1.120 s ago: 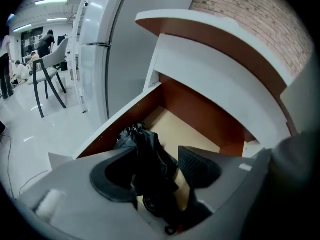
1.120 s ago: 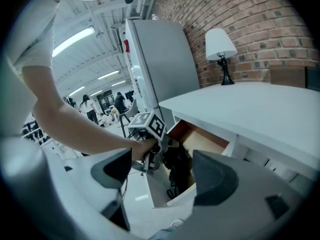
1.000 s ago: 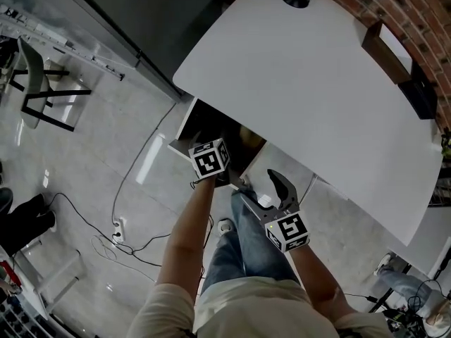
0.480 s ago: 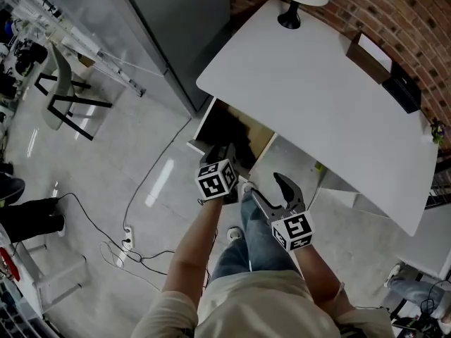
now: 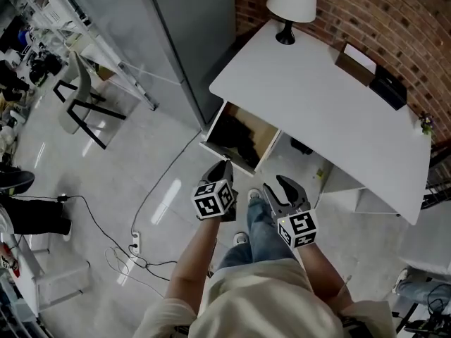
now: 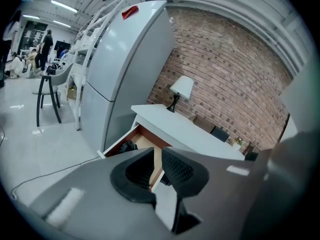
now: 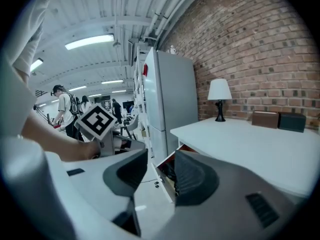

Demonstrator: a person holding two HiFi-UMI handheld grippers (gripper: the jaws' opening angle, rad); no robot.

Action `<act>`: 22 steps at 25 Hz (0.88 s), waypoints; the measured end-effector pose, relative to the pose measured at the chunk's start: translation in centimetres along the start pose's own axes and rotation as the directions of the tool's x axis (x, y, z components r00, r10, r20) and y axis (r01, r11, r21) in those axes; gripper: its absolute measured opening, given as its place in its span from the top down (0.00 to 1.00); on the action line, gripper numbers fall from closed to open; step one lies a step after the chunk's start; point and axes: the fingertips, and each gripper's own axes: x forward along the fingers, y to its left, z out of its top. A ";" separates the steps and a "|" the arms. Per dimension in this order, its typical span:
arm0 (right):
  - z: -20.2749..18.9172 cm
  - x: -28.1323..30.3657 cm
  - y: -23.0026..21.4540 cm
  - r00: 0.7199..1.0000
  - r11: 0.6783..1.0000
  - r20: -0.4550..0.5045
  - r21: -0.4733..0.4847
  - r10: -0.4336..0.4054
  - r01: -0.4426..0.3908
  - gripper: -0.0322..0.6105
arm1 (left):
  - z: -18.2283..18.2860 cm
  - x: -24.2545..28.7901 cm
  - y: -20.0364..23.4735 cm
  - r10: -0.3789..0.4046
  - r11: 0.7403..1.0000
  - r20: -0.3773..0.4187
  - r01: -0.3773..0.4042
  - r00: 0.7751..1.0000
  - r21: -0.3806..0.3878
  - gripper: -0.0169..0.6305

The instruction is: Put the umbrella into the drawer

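The drawer under the white desk stands pulled out, and a dark bundle, apparently the umbrella, lies inside it. Both grippers hang in the air in front of the drawer, apart from it. My left gripper is closing, only a thin gap is left, and nothing is between its jaws. My right gripper is also closing, with a wider gap and nothing in it. The left gripper view looks past the left gripper at the drawer. Beyond the right gripper, the right gripper view shows the drawer.
A tall grey fridge stands left of the desk. A lamp and two boxes sit at the desk's back by the brick wall. A chair and floor cables lie to the left.
Both grippers have drawn back from the drawer and risen toward my body. Their jaws have narrowed from wide open. More of the room has come into the head view.
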 end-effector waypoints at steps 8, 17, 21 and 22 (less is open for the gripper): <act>1.2 -4.1 2.7 0.998 0.998 0.042 -0.037 -0.043 0.044 0.84 | 0.6 -8.0 -2.1 -0.032 0.998 0.060 0.029 0.998 0.058 0.95; 3.7 -8.6 4.8 0.990 0.997 0.130 -0.053 -0.053 0.061 0.95 | 0.4 -15.4 -5.0 -0.091 0.991 0.082 0.082 0.993 0.106 0.95; 4.7 -10.3 6.1 0.987 0.996 0.155 -0.074 -0.036 0.048 0.95 | 0.2 -18.5 -5.8 -0.109 0.985 0.090 0.095 0.990 0.143 0.95; 4.9 -10.7 6.4 0.986 0.996 0.161 -0.080 -0.035 0.048 0.95 | 0.2 -19.1 -5.8 -0.109 0.985 0.098 0.094 0.989 0.148 0.95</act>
